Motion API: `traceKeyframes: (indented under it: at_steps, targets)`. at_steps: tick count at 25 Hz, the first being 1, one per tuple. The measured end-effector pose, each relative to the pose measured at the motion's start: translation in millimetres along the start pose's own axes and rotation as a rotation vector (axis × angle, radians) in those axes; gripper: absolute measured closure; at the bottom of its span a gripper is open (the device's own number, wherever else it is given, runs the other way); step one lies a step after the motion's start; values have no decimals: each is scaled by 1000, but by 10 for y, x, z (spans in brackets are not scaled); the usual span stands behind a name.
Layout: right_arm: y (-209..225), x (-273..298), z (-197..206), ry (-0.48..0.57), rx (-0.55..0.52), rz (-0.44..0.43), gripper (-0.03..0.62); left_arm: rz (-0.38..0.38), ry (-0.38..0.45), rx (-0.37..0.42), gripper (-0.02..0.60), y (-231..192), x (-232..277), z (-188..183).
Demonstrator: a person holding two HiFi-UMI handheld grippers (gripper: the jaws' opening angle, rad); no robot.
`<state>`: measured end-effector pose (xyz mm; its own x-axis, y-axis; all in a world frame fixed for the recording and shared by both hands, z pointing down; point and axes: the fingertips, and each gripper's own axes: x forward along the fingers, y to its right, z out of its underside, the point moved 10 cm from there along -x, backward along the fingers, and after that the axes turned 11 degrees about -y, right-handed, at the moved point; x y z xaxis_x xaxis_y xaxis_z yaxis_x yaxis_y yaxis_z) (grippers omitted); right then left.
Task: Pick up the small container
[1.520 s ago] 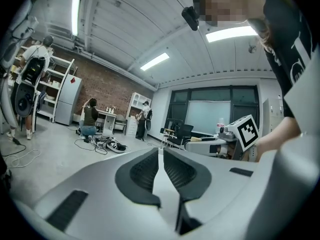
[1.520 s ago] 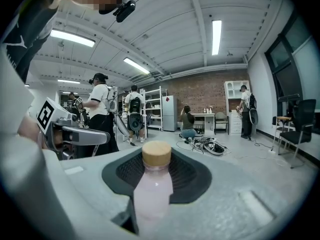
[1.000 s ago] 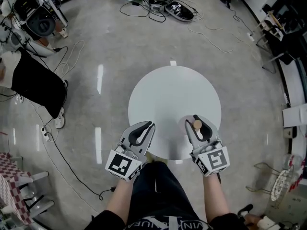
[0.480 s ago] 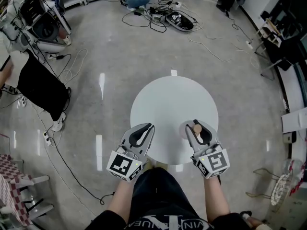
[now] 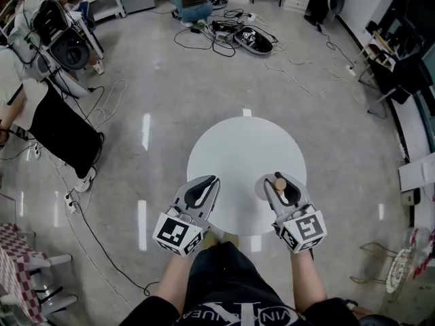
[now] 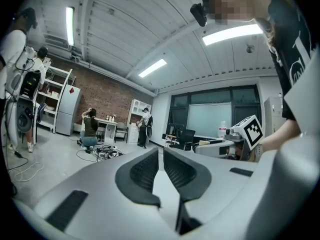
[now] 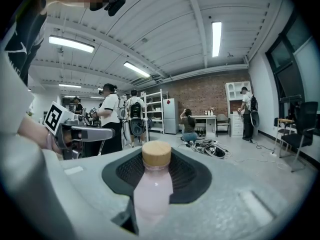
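Right gripper view: right tongs [image 7: 156, 156] clamped on small container [image 7: 151, 189] — pale pink bottle, upright, dark pads pressing both sides, tan cap [image 7: 156, 153] standing above them.

Head view shows less of it: only cap visible between jaws, lower right of centre, over near edge of round white surface [image 5: 238, 145].

Left tongs [image 5: 212, 180] lower left of centre. Left gripper view shows jaws drawn narrow, tips almost meeting, nothing between.

Head view alone shows cables [image 5: 217, 32] on floor [image 5: 170, 94], top of frame.
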<state>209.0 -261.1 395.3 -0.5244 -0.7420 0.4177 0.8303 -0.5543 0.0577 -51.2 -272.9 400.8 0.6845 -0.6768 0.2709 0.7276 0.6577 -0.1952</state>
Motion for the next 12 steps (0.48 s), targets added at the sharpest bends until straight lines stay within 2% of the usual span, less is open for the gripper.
traceKeyframes:
  at_steps: [12]
  targets:
    - [-12,-121,-183,-3,-15,-8,465,8,19,7,548,22,-45,-202]
